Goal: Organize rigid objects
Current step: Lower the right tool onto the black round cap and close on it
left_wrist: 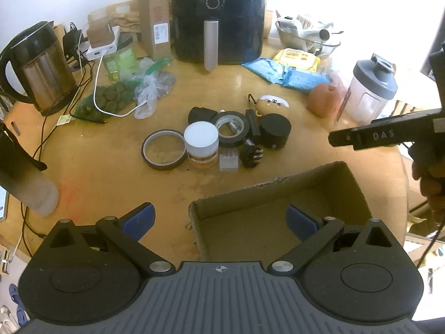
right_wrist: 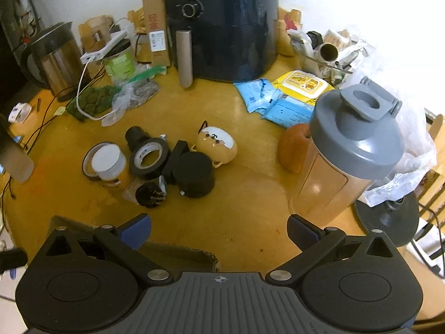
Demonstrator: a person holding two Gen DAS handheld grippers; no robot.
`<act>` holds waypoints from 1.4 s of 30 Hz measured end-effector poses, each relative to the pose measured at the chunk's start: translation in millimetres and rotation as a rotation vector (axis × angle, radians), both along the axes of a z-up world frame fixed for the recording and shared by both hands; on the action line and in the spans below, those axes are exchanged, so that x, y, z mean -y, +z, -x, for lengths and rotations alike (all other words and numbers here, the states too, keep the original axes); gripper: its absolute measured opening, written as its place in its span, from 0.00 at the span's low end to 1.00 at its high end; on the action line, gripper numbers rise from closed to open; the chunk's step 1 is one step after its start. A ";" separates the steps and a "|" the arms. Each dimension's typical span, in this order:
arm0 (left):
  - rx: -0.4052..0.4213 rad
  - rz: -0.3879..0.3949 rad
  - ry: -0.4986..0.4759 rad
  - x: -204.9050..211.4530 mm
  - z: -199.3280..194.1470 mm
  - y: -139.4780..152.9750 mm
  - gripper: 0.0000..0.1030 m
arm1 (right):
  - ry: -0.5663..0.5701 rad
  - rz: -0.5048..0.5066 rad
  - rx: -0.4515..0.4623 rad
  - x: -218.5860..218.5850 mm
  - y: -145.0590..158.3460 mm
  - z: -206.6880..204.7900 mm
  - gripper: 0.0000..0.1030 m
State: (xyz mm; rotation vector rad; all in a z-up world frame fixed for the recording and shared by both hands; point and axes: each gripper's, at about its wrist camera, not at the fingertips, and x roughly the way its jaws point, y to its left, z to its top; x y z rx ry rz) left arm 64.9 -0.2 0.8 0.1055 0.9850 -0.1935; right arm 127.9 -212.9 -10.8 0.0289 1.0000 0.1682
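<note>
Left gripper (left_wrist: pixel 221 218): fingers spread wide, holding nothing, above the cardboard box (left_wrist: pixel 278 194). Right gripper (right_wrist: pixel 219 229): fingers equally wide, empty, above the surface (right_wrist: pixel 250 194).

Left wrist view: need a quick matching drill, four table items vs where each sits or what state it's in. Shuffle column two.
1. cardboard box
2. white-lidded jar
3. shaker bottle
4. kettle

a. far left, by cables
b. upright, right side, beside an orange round object
c. open, empty, nearest the left gripper
d. between two tape rolls

Pairs: 1-c, 2-d, 3-b, 4-a
</note>
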 end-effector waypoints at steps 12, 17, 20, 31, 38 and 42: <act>-0.022 0.022 0.084 -15.7 9.6 -8.2 1.00 | 0.049 -0.024 0.008 -11.2 -15.5 -26.1 1.00; -0.014 0.033 0.114 -17.8 13.9 -8.1 1.00 | 0.107 -0.021 0.012 -15.8 -23.3 -38.9 0.99; -0.017 0.042 0.134 -18.7 15.7 -9.0 1.00 | 0.151 -0.020 0.020 -20.7 -27.5 -45.2 0.97; -0.022 0.062 0.212 -28.8 20.1 -10.9 1.00 | 0.203 0.033 0.036 -42.8 -52.7 -67.6 0.76; -0.036 0.079 0.268 -37.6 27.4 -12.4 1.00 | 0.217 0.061 0.030 -52.8 -68.9 -83.3 0.64; -0.042 0.082 0.296 -42.3 29.7 -13.7 1.00 | 0.226 0.059 0.015 -55.5 -76.8 -92.5 0.59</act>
